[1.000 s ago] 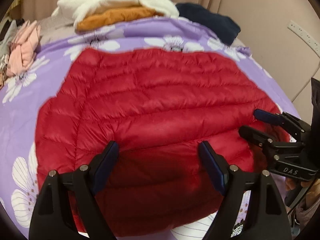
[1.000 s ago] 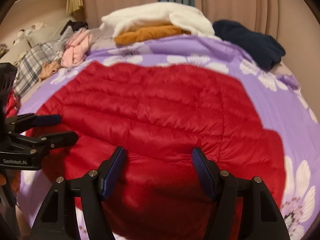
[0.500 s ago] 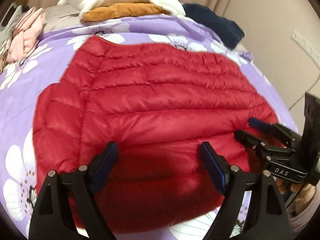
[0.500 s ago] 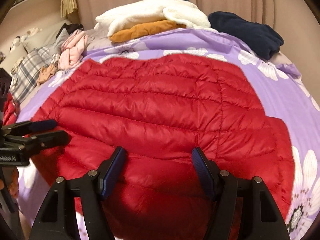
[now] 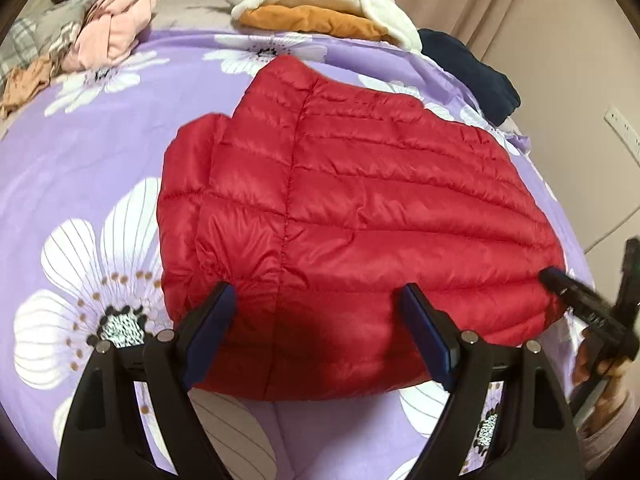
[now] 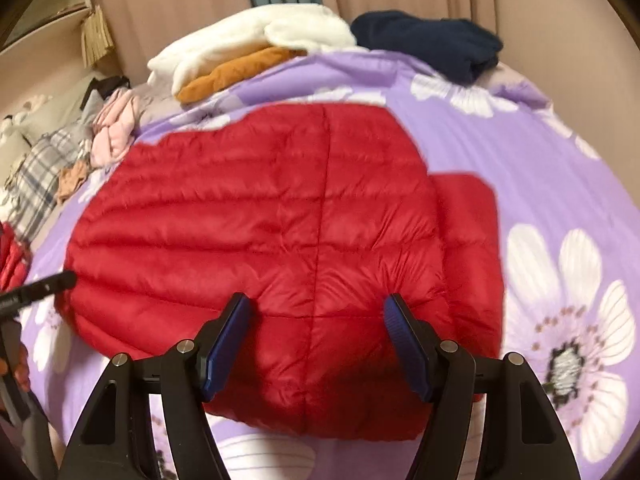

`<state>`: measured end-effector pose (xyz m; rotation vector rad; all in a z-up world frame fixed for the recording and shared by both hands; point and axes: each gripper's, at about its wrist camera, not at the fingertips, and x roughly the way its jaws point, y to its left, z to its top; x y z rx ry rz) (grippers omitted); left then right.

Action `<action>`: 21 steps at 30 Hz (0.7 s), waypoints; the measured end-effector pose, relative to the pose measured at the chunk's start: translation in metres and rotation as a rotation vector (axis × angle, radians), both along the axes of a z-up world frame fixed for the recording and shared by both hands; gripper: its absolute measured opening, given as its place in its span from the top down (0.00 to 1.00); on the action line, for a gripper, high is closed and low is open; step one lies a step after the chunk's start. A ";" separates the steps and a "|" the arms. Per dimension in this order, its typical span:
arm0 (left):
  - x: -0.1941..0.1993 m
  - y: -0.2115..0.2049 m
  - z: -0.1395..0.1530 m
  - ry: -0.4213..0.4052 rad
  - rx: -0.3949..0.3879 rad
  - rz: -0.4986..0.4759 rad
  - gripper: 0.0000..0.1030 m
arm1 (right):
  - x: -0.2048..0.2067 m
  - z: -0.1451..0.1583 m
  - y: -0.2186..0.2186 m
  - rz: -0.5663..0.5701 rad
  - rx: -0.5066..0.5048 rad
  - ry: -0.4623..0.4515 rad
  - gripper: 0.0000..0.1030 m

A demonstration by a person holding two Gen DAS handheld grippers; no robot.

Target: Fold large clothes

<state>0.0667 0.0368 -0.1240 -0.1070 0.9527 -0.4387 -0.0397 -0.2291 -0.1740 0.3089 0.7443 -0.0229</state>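
Note:
A red quilted down jacket [image 5: 360, 208] [image 6: 256, 232] lies flat on the purple flowered bedspread [image 5: 100, 152] [image 6: 560, 184], with a sleeve folded in along each side. My left gripper [image 5: 318, 320] stands open over the jacket's near left part, fingertips [image 5: 218, 304] at the puffy fabric, nothing pinched between them. My right gripper [image 6: 316, 332] is open too, over the near right part beside the folded sleeve [image 6: 468, 240]. Each view catches the other gripper at the jacket's far side: the right gripper [image 5: 576, 300], the left gripper [image 6: 44, 284].
At the back of the bed lie a white and orange clothes pile [image 5: 312, 4] [image 6: 248, 52], a navy garment [image 5: 472, 68] [image 6: 432, 40], and pink and plaid clothes [image 5: 108, 36] [image 6: 112, 132]. A wall with a socket [image 5: 622, 128] runs on the right.
The left gripper has slid left along the jacket's near edge and the right gripper has slid right. Both have rolled a little. The jaws stay equally wide.

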 end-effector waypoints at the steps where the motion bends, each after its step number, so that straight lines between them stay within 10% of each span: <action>1: -0.001 0.003 0.002 0.006 -0.021 0.007 0.18 | 0.001 -0.003 0.001 0.001 0.000 0.002 0.33; 9: -0.014 0.069 0.021 0.025 -0.240 0.140 0.18 | -0.011 0.018 0.004 -0.023 0.006 -0.017 0.33; 21: 0.014 0.122 -0.023 0.230 -0.600 0.286 0.17 | -0.005 0.038 0.025 0.052 0.047 -0.088 0.33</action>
